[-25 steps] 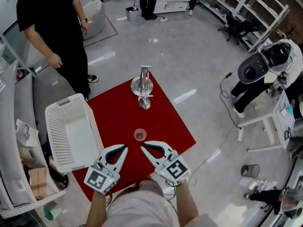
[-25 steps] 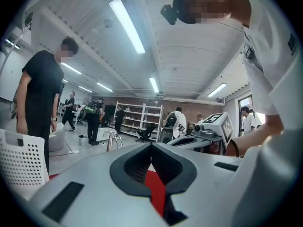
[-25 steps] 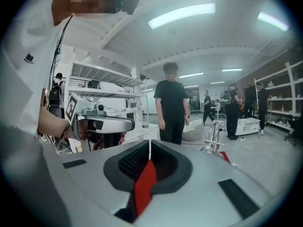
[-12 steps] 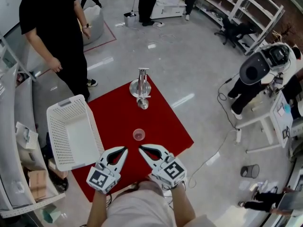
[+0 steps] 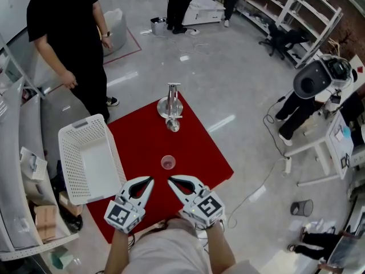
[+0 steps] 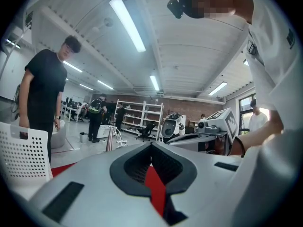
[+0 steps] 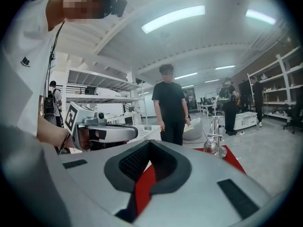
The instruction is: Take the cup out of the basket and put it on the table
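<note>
Drawn back slightly from the cup (image 5: 167, 162) since a second ago, left gripper (image 5: 151, 180) and right gripper (image 5: 170, 180) both clenched, empty. Stands upright on the red table (image 5: 197, 144), apart from the emptied basket (image 5: 69, 164). Seems finished; nothing left.

Bright and even, lit from ceiling tubes (image 6: 127, 24). Glare streaks on floor (image 5: 221, 122). Shadows short and soft. Head view sharp, bowed toward edges. Gripper views fisheye with dark vignetted corners; nearest foreground soft, background sharper.
</note>
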{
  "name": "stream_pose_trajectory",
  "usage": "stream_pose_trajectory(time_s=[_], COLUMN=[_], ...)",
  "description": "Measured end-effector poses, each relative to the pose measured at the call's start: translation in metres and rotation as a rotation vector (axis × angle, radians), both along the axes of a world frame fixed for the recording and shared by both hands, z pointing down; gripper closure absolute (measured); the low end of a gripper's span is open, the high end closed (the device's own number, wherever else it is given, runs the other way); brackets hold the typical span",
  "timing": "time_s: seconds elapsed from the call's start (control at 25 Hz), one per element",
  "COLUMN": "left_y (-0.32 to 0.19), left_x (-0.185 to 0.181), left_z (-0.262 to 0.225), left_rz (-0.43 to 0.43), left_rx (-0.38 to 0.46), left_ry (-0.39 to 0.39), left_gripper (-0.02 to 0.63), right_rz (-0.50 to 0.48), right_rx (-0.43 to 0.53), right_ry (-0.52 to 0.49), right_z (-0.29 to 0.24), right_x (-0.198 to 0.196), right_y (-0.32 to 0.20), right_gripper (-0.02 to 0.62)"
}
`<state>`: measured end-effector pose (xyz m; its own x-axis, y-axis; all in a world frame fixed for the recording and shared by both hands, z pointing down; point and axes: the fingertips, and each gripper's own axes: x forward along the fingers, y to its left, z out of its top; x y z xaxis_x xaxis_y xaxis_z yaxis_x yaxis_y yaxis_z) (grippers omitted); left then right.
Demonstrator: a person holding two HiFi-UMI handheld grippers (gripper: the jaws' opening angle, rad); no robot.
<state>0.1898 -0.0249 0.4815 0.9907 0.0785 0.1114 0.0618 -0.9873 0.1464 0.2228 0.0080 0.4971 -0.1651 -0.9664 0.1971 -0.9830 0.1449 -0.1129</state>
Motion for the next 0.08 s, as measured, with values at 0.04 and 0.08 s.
stream_pose_trajectory(time_s=[0.04,0.08], left_y=[0.0011,0.0023], left_x=[-0.0001,-0.0001], left_z=[-0.0001,-0.0001], left_rz=[-0.003,-0.006], left_rx=[0.0,0.001], left_ry=[-0.006,-0.013], left_gripper=[0.595,0.595], right_rz=[0.0,0.0], right_rx=[-0.001,-0.003], right_ry=[0.001,0.002], right_z=[-0.0003,-0.0005], right_x=[0.0001,0.0002], right_y=[0.002,0.0039], right_gripper=[0.588,0.588])
